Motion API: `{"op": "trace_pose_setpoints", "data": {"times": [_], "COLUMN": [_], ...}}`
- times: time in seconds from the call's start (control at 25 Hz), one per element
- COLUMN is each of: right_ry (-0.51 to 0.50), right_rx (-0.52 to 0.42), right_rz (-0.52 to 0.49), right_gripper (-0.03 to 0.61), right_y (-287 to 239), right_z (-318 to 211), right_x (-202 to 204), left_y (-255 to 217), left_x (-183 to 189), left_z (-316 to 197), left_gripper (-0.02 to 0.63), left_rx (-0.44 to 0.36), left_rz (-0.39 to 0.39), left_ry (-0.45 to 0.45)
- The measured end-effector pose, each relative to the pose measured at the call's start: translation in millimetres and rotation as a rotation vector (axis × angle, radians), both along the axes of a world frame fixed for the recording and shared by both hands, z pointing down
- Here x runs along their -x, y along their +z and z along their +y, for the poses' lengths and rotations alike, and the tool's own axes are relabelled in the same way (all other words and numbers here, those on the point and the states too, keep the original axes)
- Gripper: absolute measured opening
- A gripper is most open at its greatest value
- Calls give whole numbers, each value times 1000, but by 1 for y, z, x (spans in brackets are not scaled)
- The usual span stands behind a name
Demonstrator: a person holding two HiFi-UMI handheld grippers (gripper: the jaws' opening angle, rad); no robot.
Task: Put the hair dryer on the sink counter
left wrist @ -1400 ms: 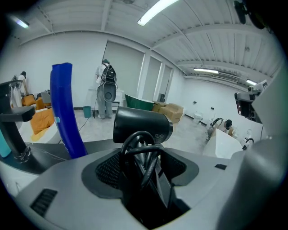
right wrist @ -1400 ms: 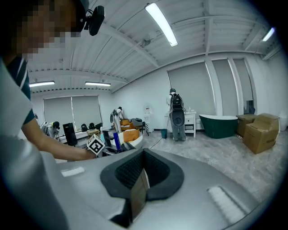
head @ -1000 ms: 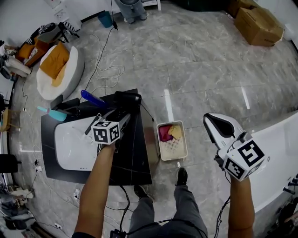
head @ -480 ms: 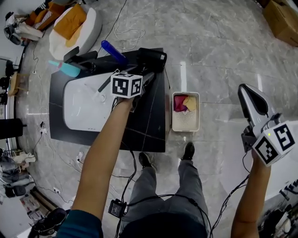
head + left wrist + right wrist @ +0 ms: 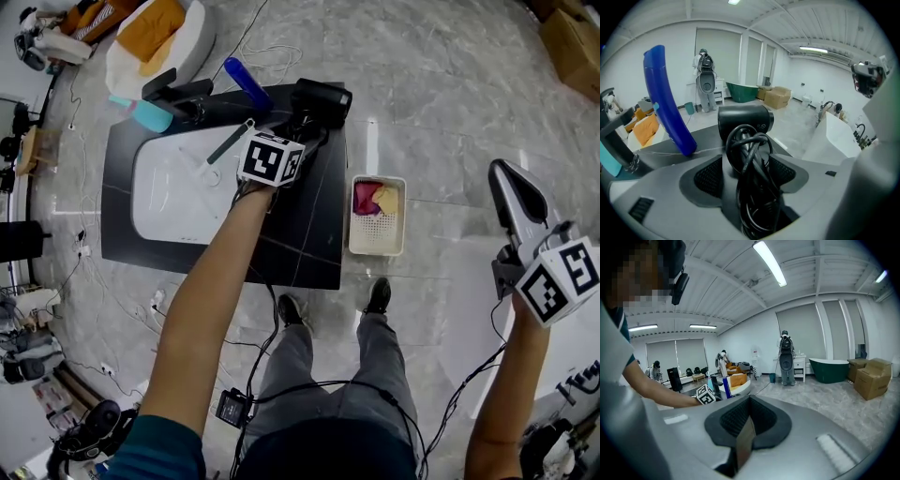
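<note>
The black hair dryer (image 5: pixel 322 98) lies at the back right corner of the black sink counter (image 5: pixel 309 244). In the left gripper view the hair dryer (image 5: pixel 745 122) fills the middle, its handle wrapped in coiled black cord. My left gripper (image 5: pixel 307 128) straddles that handle. Its jaws have just been opening and stand wide, with the handle and cord between the pads (image 5: pixel 708 176) but not squeezed. Far to the right, over the floor, my right gripper (image 5: pixel 509 183) is shut with nothing in it, its pads (image 5: pixel 740 423) pressed together.
A white basin (image 5: pixel 178 197) is set in the counter. Along its back edge stand a black faucet (image 5: pixel 183 94), a blue bottle (image 5: pixel 248 84) and a teal item (image 5: pixel 150 114). A white basket (image 5: pixel 378 248) of cloths sits on the floor beside the counter. A white tub (image 5: pixel 581 366) is at right.
The head view has swung so the counter sits higher in the picture. My left gripper has sunk a little at the dryer, and my right gripper has drifted to the right.
</note>
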State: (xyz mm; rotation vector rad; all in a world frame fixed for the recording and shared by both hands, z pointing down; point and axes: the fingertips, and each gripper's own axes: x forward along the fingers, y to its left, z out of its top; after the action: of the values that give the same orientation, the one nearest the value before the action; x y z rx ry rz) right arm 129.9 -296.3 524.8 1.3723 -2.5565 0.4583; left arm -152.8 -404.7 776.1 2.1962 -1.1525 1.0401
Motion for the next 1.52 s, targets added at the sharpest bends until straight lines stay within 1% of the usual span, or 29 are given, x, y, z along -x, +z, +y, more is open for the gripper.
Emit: {"op": "trace_pose_setpoints", "data": {"times": [0.36, 0.52, 0.64, 0.8, 0.92, 1.0, 1.12, 1.28, 1.44, 1.52], "right_ry": [-21, -20, -24, -28, -26, -25, -31, -45, -63, -72], "right_rx": [11, 0, -9, -36, -63, -81, -110, -143, -188, -204], "right_rz": [-18, -19, -19, -13, -10, -10, -12, -30, -44, -52], "right_gripper": [12, 11, 11, 11, 12, 11, 12, 12, 12, 12], "right_y": [-8, -21, -33, -58, -79, -96, -124, -163, -199, -213], "right_z": [8, 10, 14, 19, 27, 34, 45, 66, 82, 91], "right_x": [16, 22, 30, 41, 50, 56, 63, 76, 89, 97], "left_y": [-26, -55, -76, -111, -150, -184, -245, -330, -401, -429], "left_x": [17, 29, 41, 58, 67, 72, 74, 79, 88, 95], "left_z": [9, 8, 10, 14, 24, 34, 56, 100, 140, 160], "left_gripper": [295, 295, 295, 294, 273, 256, 199, 110, 35, 15], "left_rx": [-31, -81, -104, -154, -214, -264, -355, -487, -607, -654], "left_rz": [52, 81, 107, 152, 200, 248, 328, 429, 488, 505], "left_ry": [-31, -62, -87, -116, -121, -127, -124, -101, -88, -81]}}
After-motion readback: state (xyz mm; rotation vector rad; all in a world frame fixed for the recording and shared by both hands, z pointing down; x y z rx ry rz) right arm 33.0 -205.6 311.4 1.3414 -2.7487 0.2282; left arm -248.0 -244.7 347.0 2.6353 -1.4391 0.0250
